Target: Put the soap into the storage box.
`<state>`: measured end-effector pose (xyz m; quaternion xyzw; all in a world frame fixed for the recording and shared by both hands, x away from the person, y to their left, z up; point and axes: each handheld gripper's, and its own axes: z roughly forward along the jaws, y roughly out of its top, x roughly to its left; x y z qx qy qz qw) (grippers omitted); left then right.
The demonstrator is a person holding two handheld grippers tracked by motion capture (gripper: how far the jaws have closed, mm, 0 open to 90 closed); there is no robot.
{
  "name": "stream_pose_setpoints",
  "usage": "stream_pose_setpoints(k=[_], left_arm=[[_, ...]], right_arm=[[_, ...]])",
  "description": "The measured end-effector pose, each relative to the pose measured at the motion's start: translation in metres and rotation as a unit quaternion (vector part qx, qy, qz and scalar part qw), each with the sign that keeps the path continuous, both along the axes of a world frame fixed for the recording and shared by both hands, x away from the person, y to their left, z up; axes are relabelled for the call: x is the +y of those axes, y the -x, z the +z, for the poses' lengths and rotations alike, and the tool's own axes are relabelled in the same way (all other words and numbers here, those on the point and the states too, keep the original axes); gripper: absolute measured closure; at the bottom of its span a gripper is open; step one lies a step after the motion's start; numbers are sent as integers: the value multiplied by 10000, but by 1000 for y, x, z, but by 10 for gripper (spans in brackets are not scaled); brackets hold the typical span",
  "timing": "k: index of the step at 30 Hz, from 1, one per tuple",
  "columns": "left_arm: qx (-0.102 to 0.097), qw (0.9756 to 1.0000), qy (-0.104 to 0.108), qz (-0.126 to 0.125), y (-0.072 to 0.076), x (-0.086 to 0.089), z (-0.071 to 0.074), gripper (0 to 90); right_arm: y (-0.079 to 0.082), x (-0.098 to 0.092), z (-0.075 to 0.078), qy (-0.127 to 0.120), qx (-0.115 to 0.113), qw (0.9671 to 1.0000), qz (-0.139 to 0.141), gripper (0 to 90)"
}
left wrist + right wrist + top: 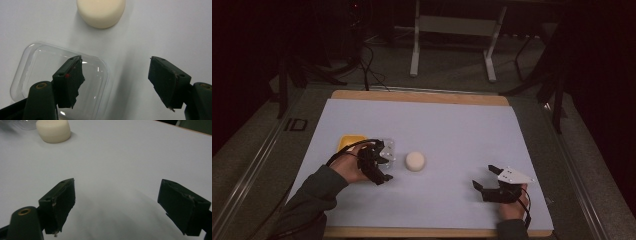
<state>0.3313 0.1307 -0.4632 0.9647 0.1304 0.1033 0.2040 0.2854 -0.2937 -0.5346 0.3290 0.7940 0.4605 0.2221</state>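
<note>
A cream round puck lies on the white mat, left of centre; it also sits at the top of the left gripper view and far left in the right gripper view. A clear, rounded plastic tub rests on the mat under one jaw of my left gripper. That gripper is open beside the tub, with bare mat between its jaws. A yellow container sits just behind it. My right gripper hovers open near the front right, holding nothing.
The white mat covers a wooden tabletop. Beyond the far edge stand a white metal frame and loose cables on a dark floor. Metal rails run along both sides of the table.
</note>
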Motion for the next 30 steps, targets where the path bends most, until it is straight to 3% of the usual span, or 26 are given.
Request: stream_pose_setpoints(k=[30], left_arm=[[92,9997,-147,-150,-16,-20,4,284]], right_arm=[[0,0,0,4,-39,10000,3,145]])
